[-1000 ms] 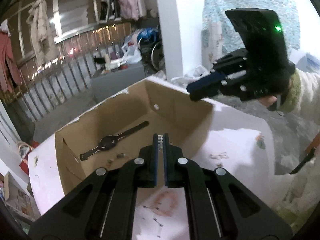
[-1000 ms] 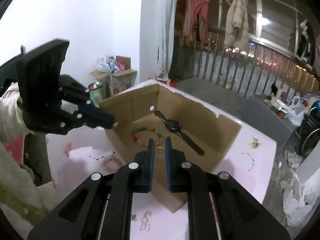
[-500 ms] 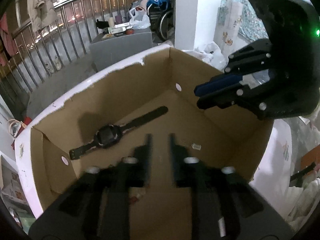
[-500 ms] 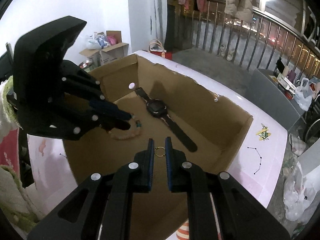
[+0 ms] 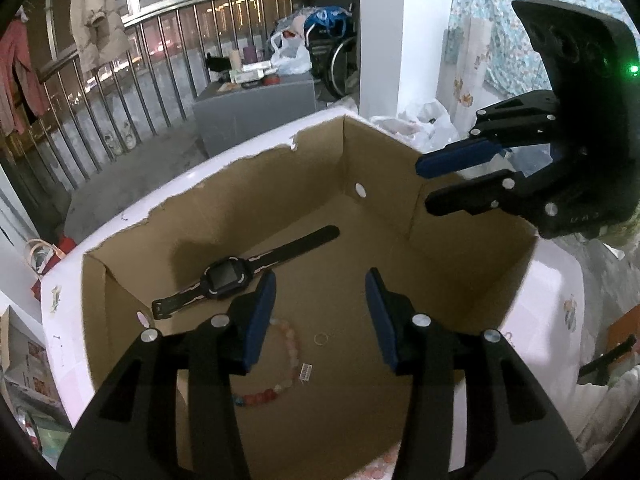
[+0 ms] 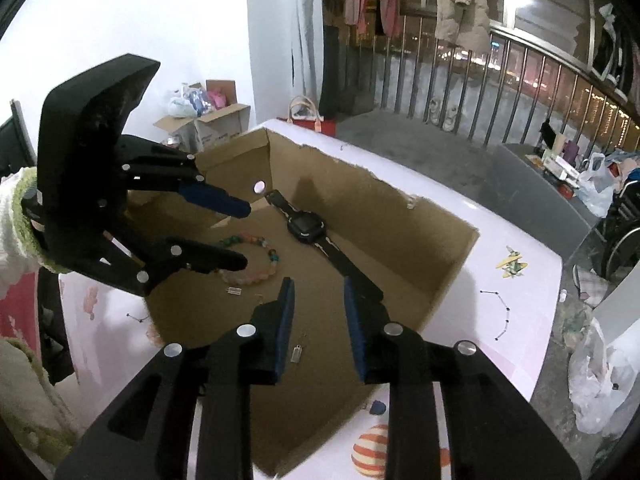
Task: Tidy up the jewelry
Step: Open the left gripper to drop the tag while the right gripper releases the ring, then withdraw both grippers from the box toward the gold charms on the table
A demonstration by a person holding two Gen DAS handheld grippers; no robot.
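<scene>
An open cardboard box (image 5: 256,184) (image 6: 452,272) stands on a white table. Inside it lie a black watch (image 5: 228,276) (image 6: 306,226), a bead bracelet (image 5: 280,368) (image 6: 256,264), a small gold ring (image 5: 321,338) and a small silver clasp (image 5: 305,372) (image 6: 234,290). My left gripper (image 5: 320,316) (image 6: 240,236) is open and empty above the bracelet and ring. My right gripper (image 6: 318,324) (image 5: 424,188) is open and empty over the box floor, above a small silver piece (image 6: 297,353).
The white table (image 6: 500,304) has printed stickers on it. A metal railing (image 5: 120,92) with hanging clothes runs behind. A grey cabinet (image 5: 256,108), plastic bags and a wheelchair stand beyond the table. A small cardboard box (image 6: 216,124) sits on the floor.
Both grippers moved over the box and opened. The left gripper let go of the small clasp and the right gripper let go of the gold ring; both now lie on the box floor.
</scene>
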